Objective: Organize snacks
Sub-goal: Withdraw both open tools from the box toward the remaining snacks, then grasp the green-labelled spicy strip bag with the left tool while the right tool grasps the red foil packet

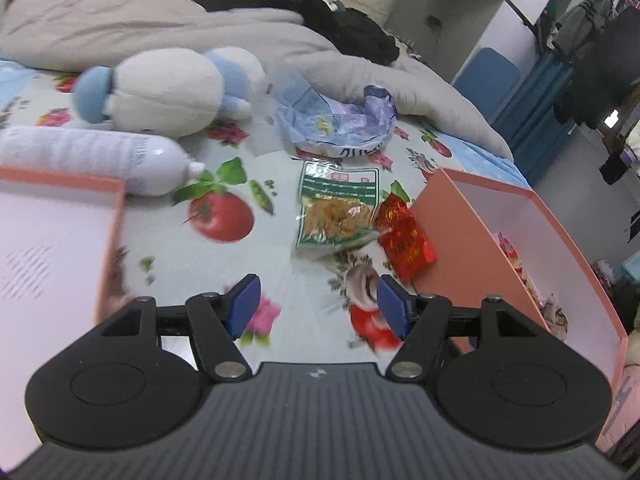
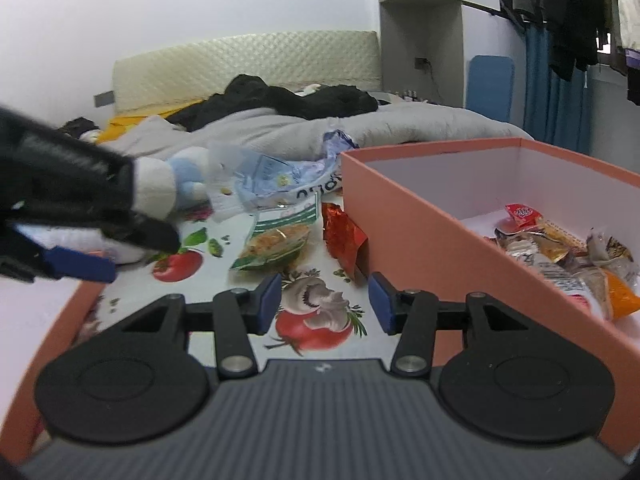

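Observation:
On the fruit-print bed sheet lie a green snack pack (image 1: 340, 210) (image 2: 276, 246), a red foil pack (image 1: 404, 238) (image 2: 344, 238) and a crumpled blue-white bag (image 1: 336, 120) (image 2: 280, 178). A salmon box (image 1: 448, 232) (image 2: 404, 216) at the right holds several snack packs (image 2: 560, 252). My left gripper (image 1: 316, 306) hovers open over the sheet, short of the green pack. My right gripper (image 2: 322, 304) is open over a mushroom print, nothing between its blue pads (image 2: 269, 300). The left gripper also shows blurred at the left (image 2: 80, 266) in the right wrist view.
A salmon box lid (image 1: 116, 216) (image 2: 68, 312) lies at the left. A white bottle (image 1: 92, 158) and a blue-white plush toy (image 1: 168, 88) (image 2: 180, 176) lie behind it. A grey duvet (image 1: 200, 28) and dark clothes (image 2: 280, 98) cover the far bed. Hanging clothes fill the right.

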Demonstrator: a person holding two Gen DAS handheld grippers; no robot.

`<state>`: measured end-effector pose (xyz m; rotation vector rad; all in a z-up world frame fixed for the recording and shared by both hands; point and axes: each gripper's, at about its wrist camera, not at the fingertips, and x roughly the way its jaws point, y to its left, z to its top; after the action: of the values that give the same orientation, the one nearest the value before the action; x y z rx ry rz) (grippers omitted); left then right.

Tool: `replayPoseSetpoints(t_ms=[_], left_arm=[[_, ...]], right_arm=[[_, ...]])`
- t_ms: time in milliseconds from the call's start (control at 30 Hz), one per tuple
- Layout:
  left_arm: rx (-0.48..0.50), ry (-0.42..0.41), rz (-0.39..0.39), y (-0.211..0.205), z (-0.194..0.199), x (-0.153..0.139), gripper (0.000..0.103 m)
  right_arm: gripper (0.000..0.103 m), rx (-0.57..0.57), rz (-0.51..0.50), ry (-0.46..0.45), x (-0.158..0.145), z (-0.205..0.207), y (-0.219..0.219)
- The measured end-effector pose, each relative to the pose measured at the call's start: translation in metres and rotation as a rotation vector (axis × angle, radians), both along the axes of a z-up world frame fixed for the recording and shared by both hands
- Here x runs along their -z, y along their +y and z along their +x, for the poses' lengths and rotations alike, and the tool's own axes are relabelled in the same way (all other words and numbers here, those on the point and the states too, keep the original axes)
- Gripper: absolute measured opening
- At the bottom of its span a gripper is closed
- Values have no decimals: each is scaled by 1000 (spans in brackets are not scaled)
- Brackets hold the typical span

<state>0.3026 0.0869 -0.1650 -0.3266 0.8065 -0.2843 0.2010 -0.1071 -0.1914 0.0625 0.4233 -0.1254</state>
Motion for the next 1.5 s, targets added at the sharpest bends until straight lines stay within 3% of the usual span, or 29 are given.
replayPoseSetpoints(t_ms=[233,433,600,1200,1500], left_arm=[[13,65,-193,14,54,41,68],[22,133,-256,19,88,63,68],[43,144,-213,5,107,71,68],[100,173,-167,-19,143,73,65],[105,169,-169,-29,143,76,64]], right_arm=[[45,64,-6,42,18,38,13],[40,148,-32,89,26,69,12],[40,203,-25,93,28,83,8],[35,214,2,112,32,102,7],[7,184,48,133,33,109,-3]])
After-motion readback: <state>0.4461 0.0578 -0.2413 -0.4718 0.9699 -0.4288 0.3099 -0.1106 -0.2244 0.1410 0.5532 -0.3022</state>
